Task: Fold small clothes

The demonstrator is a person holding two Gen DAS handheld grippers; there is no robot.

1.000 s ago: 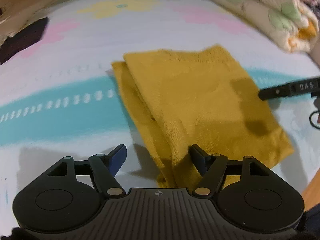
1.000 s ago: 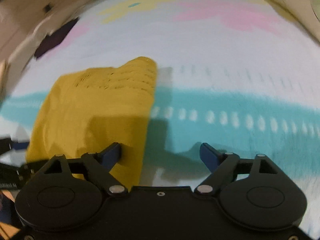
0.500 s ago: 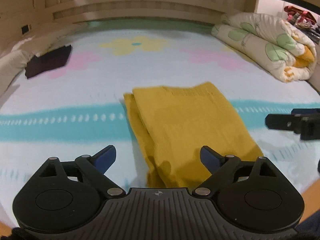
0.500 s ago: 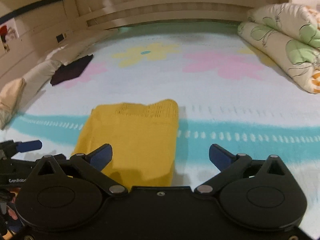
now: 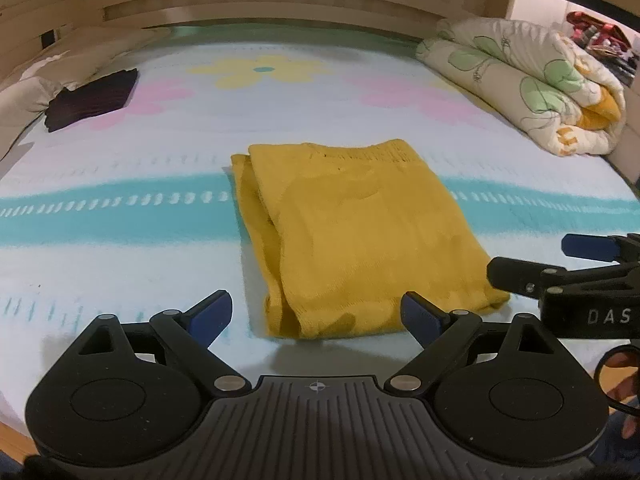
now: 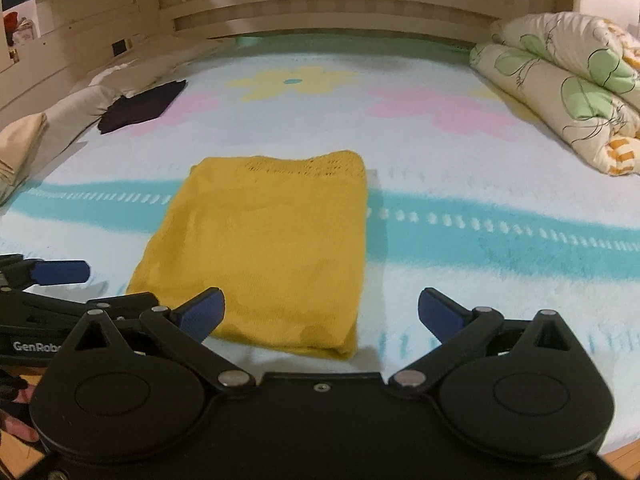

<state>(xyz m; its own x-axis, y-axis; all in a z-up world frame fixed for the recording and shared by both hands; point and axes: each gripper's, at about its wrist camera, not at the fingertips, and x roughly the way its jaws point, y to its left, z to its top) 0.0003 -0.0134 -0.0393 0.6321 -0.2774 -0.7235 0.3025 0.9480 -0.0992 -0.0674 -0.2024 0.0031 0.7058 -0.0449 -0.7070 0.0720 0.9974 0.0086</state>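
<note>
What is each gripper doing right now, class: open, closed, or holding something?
Left gripper: open, holding nothing.
Right gripper: open, holding nothing; folded yellow garment lies free.

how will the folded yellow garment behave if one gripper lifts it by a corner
The yellow garment is soft knit, so it would likely droop. Its stacked layers show loose at the left edge, so the fold would probably fall open. It looks light and unlikely to slide on the bedspread.

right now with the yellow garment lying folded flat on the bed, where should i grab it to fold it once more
Probably the near bottom corners of the yellow garment: they face both grippers, and the layered hem sits slightly raised there. Come in low from the near edge, left gripper on its left stacked corner, right gripper on the right one. Both jaws are open and empty.
</note>
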